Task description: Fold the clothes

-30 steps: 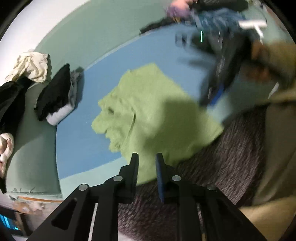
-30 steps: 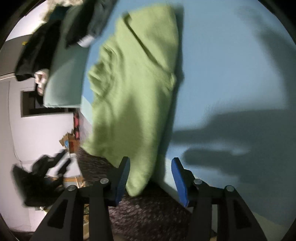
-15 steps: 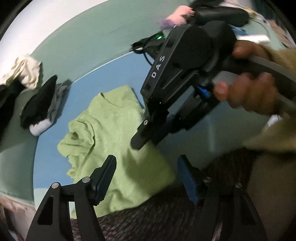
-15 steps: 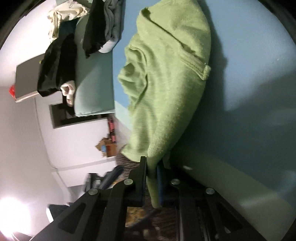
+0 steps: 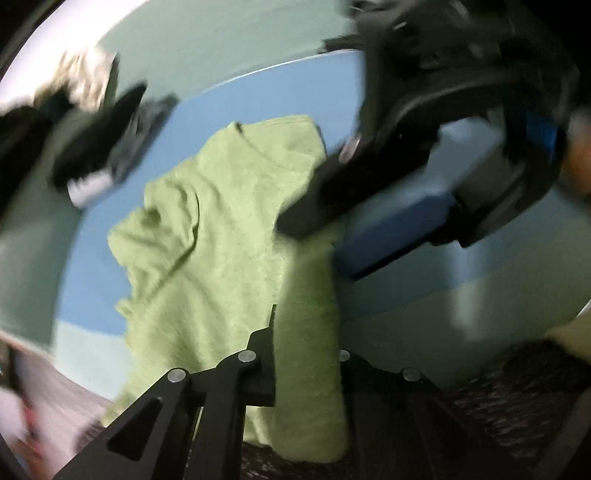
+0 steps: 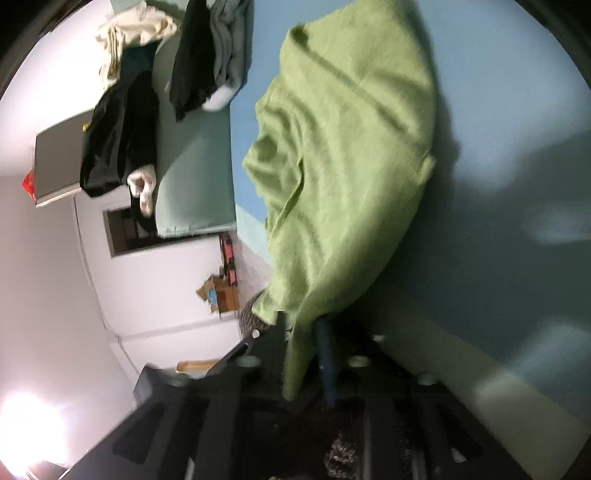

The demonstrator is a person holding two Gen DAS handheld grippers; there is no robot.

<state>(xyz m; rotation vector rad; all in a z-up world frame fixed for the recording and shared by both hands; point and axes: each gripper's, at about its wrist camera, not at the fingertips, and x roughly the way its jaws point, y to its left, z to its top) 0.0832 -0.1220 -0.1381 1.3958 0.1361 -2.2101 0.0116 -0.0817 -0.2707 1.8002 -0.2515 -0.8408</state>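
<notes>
The left gripper (image 5: 306,354) has the hem of the green shirt (image 5: 229,236) caught between its fingers, the cloth filling the gap and hiding the right-hand finger, so it is clamped on the fabric near the bed's edge. Ahead of it the shirt spreads away over the blue sheet (image 5: 258,96), rumpled on the left side, with its collar at the far end. Above and to the right of the left gripper, blurred and close to the lens, hangs the right gripper (image 5: 314,221), its black finger lying over the shirt's right edge. In its own view the right gripper (image 6: 306,354) is pinched on a narrow fold of the same shirt (image 6: 347,147), a strip of green hanging down between the black finger and the blue pad. Beyond it the shirt rises off the sheet (image 6: 498,110) in a slack, tented shape. Further off to the left of both grippers, a pile of dark and grey clothes (image 6: 210,62) lies on the pale green cover (image 6: 192,166), with a cream garment (image 6: 133,33) past it
</notes>
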